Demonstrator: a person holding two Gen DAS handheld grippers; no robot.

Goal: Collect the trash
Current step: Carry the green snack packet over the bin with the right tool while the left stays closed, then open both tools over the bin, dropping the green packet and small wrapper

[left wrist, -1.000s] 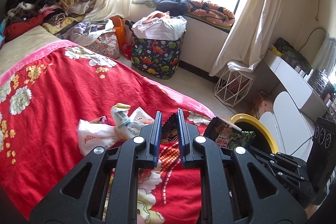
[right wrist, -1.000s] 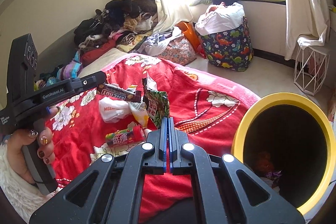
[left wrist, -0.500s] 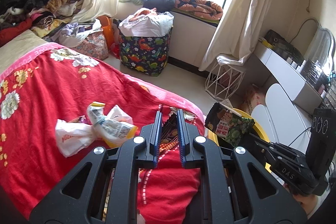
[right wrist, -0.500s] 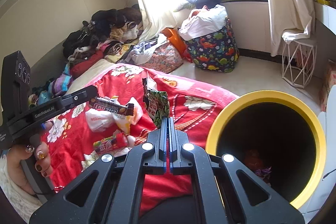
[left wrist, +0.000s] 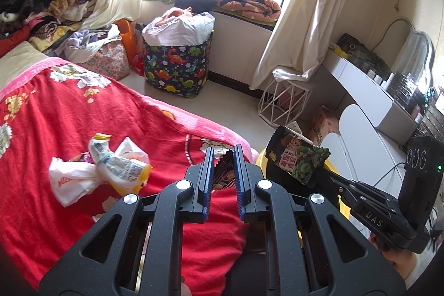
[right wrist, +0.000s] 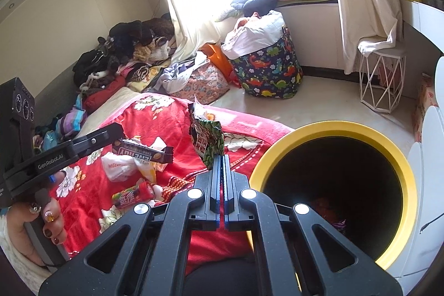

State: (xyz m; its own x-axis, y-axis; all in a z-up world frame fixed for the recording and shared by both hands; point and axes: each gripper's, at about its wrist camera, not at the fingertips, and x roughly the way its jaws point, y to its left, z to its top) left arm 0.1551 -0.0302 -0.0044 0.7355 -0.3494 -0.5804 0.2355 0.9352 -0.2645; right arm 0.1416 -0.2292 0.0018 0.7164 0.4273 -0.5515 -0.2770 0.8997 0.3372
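Pinching a green snack packet [right wrist: 207, 141] by its lower edge, the right claw [right wrist: 221, 157] has its jaws pressed together and points forward and downward at the centre of the right wrist view, the packet standing upright above the tips. Just to the claw's lower right gapes the black bin with a yellow rim [right wrist: 403, 165], a few scraps dim at its bottom. At the left edge of that view a hand [right wrist: 41, 224] with painted nails grips the handle of the left claw [right wrist: 118, 142], which reaches in toward the centre, clamped on a dark brown wrapper [right wrist: 144, 153] held out level over the red bed blanket [right wrist: 166, 118].

Seen from the left wrist view, the left claw [left wrist: 223, 154] has its jaws nearly together with the dark wrapper [left wrist: 223, 171] squeezed between them. Left of it on the blanket [left wrist: 55, 113] lie a crumpled white bag [left wrist: 72, 179] and a yellow-ended wrapper [left wrist: 119, 165]. A small colourful candy tube [right wrist: 133, 193] rests on the blanket at the lower left of the right wrist view.
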